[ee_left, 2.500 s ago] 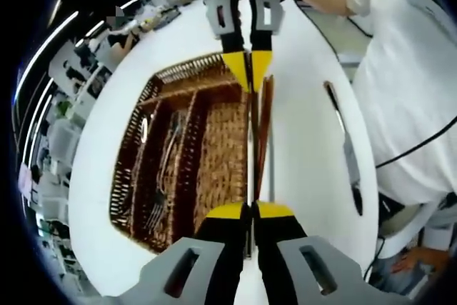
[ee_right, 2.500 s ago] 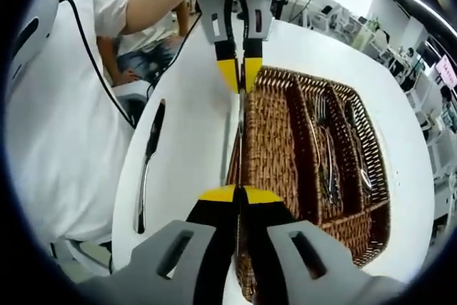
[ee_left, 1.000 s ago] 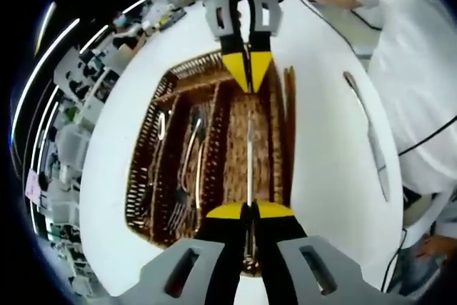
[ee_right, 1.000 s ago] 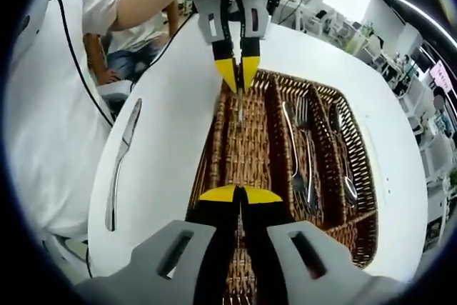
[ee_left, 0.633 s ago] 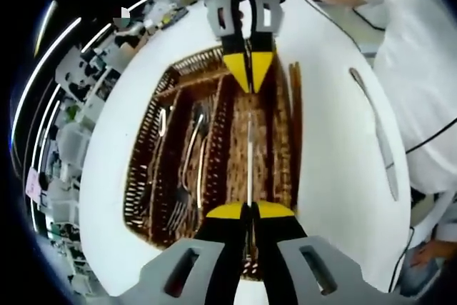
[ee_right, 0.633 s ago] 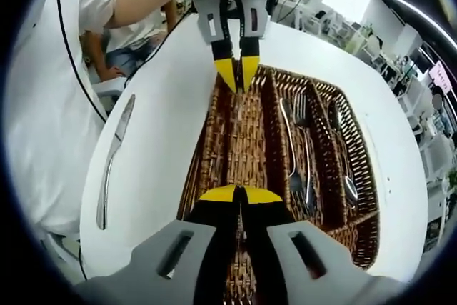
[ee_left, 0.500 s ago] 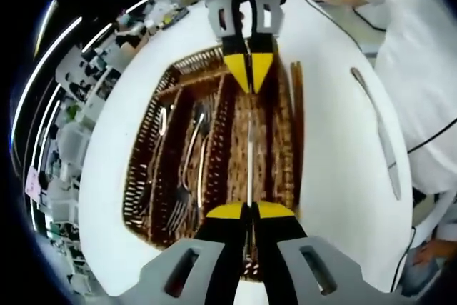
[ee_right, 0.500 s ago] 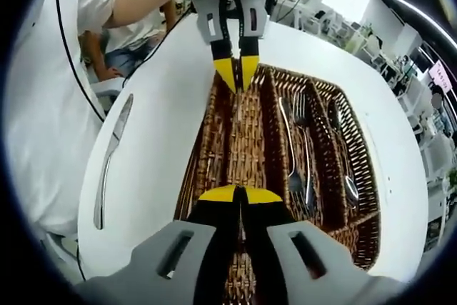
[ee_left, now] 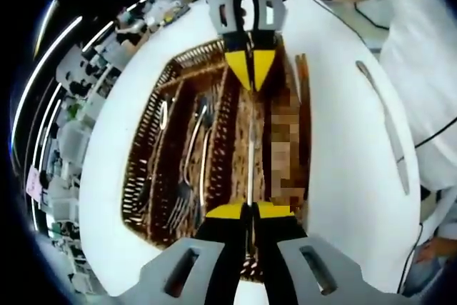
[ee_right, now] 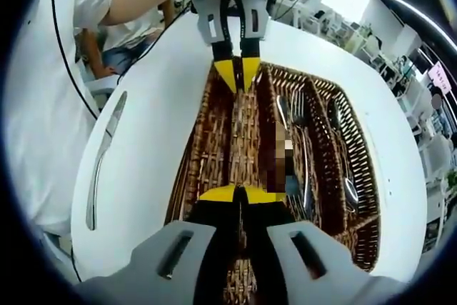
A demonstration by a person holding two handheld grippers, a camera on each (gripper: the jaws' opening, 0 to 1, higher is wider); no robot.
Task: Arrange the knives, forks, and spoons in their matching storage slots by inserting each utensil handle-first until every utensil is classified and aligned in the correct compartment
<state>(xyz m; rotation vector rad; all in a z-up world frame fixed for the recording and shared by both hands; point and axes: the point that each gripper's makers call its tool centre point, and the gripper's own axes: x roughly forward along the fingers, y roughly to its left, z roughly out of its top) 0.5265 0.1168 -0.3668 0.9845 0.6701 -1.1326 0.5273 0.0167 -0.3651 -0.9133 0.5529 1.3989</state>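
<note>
A brown wicker tray (ee_left: 228,141) with long compartments lies on a round white table (ee_left: 335,176). My left gripper (ee_left: 250,211) is shut on one end of a silver knife (ee_left: 250,155). The knife runs lengthwise over a wide compartment, and the right gripper (ee_left: 250,69) holds its far end. In the right gripper view my right gripper (ee_right: 239,194) is shut over the tray (ee_right: 214,148), and the left gripper (ee_right: 239,75) faces it at the top. Forks (ee_left: 193,169) and spoons (ee_left: 161,116) lie in the neighbouring slots. A second knife (ee_left: 385,130) lies on the table beside the tray.
The loose knife (ee_right: 103,162) rests on the white table (ee_right: 150,155) near its edge, next to a person in a white shirt (ee_right: 36,105). Forks (ee_right: 303,155) and spoons (ee_right: 343,162) fill the tray's far slots. Desks and equipment stand beyond the table.
Both grippers have carried the knife sideways from the tray's outer edge to above the wide compartment. Both jaws stay shut on it. The loose knife has not moved.
</note>
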